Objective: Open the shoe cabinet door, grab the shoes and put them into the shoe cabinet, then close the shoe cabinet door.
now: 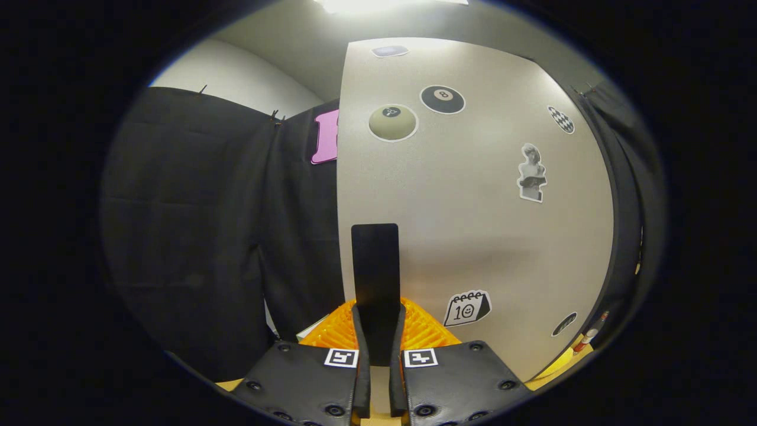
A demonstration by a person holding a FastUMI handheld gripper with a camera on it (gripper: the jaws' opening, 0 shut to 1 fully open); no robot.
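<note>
We judge the task to be at a door step, though we cannot tell whether opening or closing; no shoes are in sight. Our fingers (378,340) are nearly together, pinching the dark handle (375,278) of the cabinet door (473,225) just ahead.

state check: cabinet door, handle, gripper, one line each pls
cabinet door: swung so its sticker-covered face fills the space ahead of the fingers; its left edge is free against the black cloth. Whether it is opening or closing I cannot tell.
door handle: upright dark bar, clamped between the two fingers.
gripper: shut on the door handle, fingers pressing it from both sides.
</note>
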